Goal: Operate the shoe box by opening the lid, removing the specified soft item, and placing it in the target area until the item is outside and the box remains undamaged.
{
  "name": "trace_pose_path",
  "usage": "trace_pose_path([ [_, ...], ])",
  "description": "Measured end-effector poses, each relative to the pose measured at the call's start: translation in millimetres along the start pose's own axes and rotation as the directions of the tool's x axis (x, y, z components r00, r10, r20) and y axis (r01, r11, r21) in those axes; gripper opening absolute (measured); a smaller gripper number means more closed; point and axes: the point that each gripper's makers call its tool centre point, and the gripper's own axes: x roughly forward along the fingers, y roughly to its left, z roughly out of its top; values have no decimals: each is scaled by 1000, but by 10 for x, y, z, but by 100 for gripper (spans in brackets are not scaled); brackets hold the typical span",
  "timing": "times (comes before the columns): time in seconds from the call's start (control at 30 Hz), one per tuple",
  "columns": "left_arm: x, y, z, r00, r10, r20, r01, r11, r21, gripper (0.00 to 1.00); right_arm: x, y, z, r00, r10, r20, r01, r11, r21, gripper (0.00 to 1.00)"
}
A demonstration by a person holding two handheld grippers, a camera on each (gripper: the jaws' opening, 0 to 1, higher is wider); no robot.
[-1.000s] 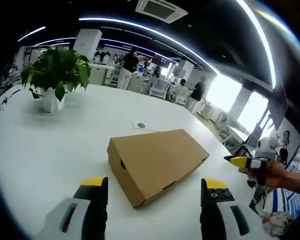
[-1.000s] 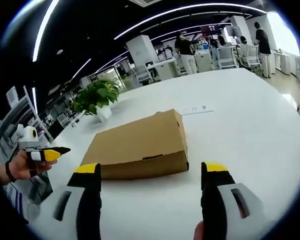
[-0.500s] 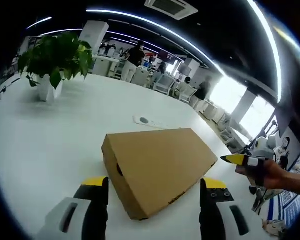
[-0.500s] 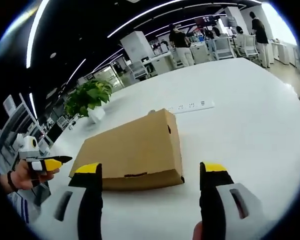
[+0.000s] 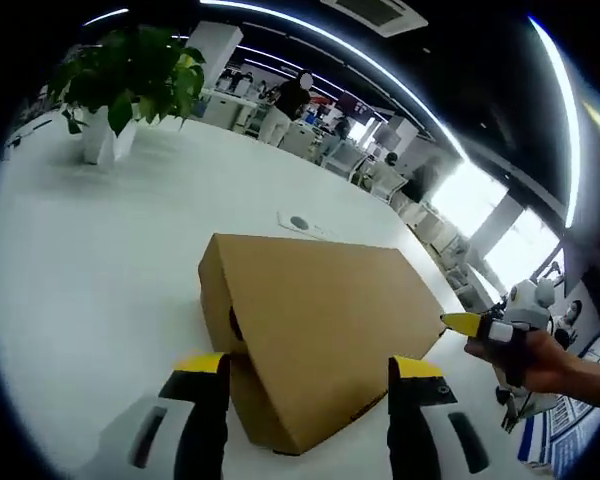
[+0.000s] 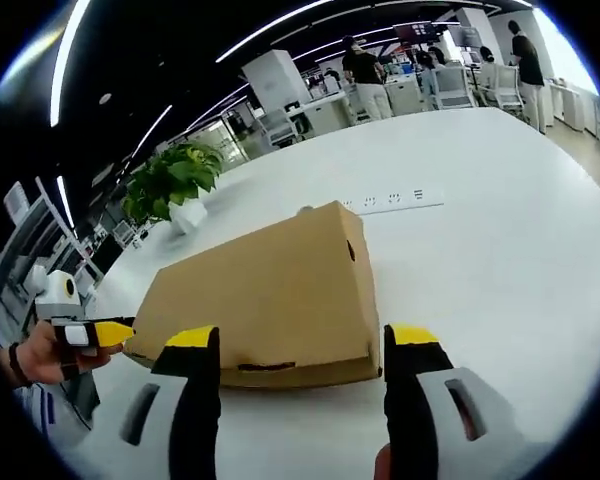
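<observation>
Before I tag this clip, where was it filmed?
Most likely an open-plan office: a big white table with a built-in socket strip, a potted plant, and desks with chairs behind.

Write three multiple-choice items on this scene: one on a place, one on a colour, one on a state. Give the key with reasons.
1. Where does the potted green plant stand?
A. on the white table
B. on the box
C. on the floor

2. What colour are the tips of the left gripper?
A. red
B. yellow
C. blue

3. How is the plain brown cardboard shoe box?
A. lid off
B. crushed flat
C. closed

Key: 1 A, its white pot rests on the tabletop beyond the box. 2 B, yellow caps top both black jaws. 3 C, the lid sits down all round, nothing showing inside.
</observation>
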Motion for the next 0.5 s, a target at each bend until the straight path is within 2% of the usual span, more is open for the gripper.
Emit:
trace_pose_path([
  [0.1, 5, 21, 6, 1000, 3, 9, -3, 1000, -21, 66, 16, -51, -20, 1000, -28, -14, 28, 1000, -5, 51],
  [0.17, 22, 51, -39, 1000, 22, -11, -22, 1000, -2, 63, 29, -56, -35, 999, -32, -23, 32, 999, -11, 49],
  [0.23, 44, 72, -106, 998, 45, -46, -43, 998, 38, 62, 41, -44, -39, 999, -31, -25, 31, 999, -13, 51],
  [0.5, 65, 58, -102, 999, 36, -39, -36, 999, 11, 60, 48, -28, -27, 998, -66, -15, 65, 996, -61, 51],
])
